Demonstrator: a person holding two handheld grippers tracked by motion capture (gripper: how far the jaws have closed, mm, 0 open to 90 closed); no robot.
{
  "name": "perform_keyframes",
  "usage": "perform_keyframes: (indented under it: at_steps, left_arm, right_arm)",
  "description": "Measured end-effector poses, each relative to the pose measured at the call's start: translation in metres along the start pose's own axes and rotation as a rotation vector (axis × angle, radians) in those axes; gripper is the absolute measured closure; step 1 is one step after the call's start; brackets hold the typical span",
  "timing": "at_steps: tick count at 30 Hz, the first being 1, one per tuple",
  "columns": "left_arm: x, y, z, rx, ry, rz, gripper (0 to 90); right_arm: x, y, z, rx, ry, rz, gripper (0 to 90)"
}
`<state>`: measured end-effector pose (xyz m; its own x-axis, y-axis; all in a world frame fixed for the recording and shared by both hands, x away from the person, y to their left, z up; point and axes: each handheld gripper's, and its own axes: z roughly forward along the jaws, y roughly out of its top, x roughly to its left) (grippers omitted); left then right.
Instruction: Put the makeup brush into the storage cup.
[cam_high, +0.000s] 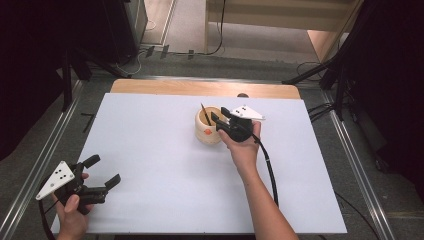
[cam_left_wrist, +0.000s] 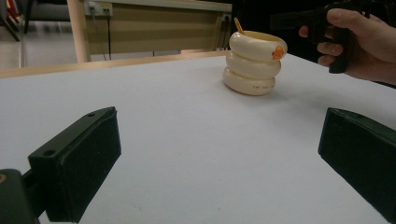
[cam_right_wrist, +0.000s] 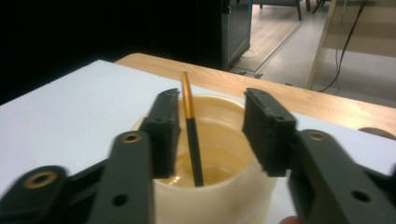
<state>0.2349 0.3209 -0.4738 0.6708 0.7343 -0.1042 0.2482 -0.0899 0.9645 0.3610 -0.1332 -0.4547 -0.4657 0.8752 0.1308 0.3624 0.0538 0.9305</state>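
Left gripper (cam_high: 102, 175) sits low at the near-left corner of the white table sheet (cam_high: 150, 150), held in the person's left hand (cam_high: 72, 217). Jaws spread wide, nothing between them; in its own view just bare sheet between the pads (cam_left_wrist: 86, 163).

Mid-table, toward the far edge: cream ribbed round pot of three stacked rings (cam_high: 207, 125) with a small orange mark on its side. A thin black stick with a gold upper end (cam_high: 205, 114) leans inside it, tip above the rim.

Right gripper (cam_high: 216, 123), in the right hand (cam_high: 245, 145), is at the pot's right side, reaching over the rim. Jaws parted, stick (cam_right_wrist: 191, 135) standing between the pads (cam_right_wrist: 266, 130), close to the left one; contact unclear. Not clamped.
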Motion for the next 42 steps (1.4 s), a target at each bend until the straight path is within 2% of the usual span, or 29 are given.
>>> perform_keyframes:
  at_steps: [2, 5, 10, 11, 13, 15, 16, 26, 42]
  left_arm:
    - [0.0, 0.0, 0.0, -0.001, 0.002, -0.001, 0.0]
    - [0.0, 0.0, 0.001, 0.002, 0.004, 0.001, 0.0]
    - [-0.002, 0.0, 0.001, 0.001, 0.001, 0.005, 0.0]
    - [-0.001, 0.0, 0.001, 0.004, 0.002, 0.007, 0.0]
    - [-0.001, 0.0, 0.002, 0.005, 0.002, 0.006, 0.0]
    - [-0.001, 0.0, 0.002, 0.005, 0.002, 0.005, 0.0]
    - [-0.001, 0.0, 0.002, 0.004, 0.002, 0.005, 0.0]
    - [-0.002, 0.0, 0.002, 0.004, 0.002, 0.005, 0.0]
    - [-0.003, 0.0, 0.003, 0.008, -0.001, 0.008, 0.0]
  right_arm:
    - [-0.002, 0.001, -0.004, 0.028, 0.009, 0.016, 46.4]
    - [-0.006, -0.001, -0.011, 0.034, 0.013, 0.029, 36.8]
    - [-0.014, -0.007, -0.026, 0.035, 0.046, 0.003, 19.7]
    - [-0.015, -0.009, -0.028, 0.035, 0.05, 0.006, 15.2]
    - [-0.018, -0.013, -0.033, 0.029, 0.052, -0.002, 12.3]
    - [-0.021, -0.016, -0.038, 0.022, 0.053, -0.006, 2.1]
    - [-0.023, -0.017, -0.04, 0.024, 0.058, 0.0, 0.0]
    - [-0.034, -0.034, -0.061, 0.027, 0.052, 0.007, 0.0]
    - [-0.048, -0.064, -0.095, 0.032, 0.018, 0.024, 0.0]
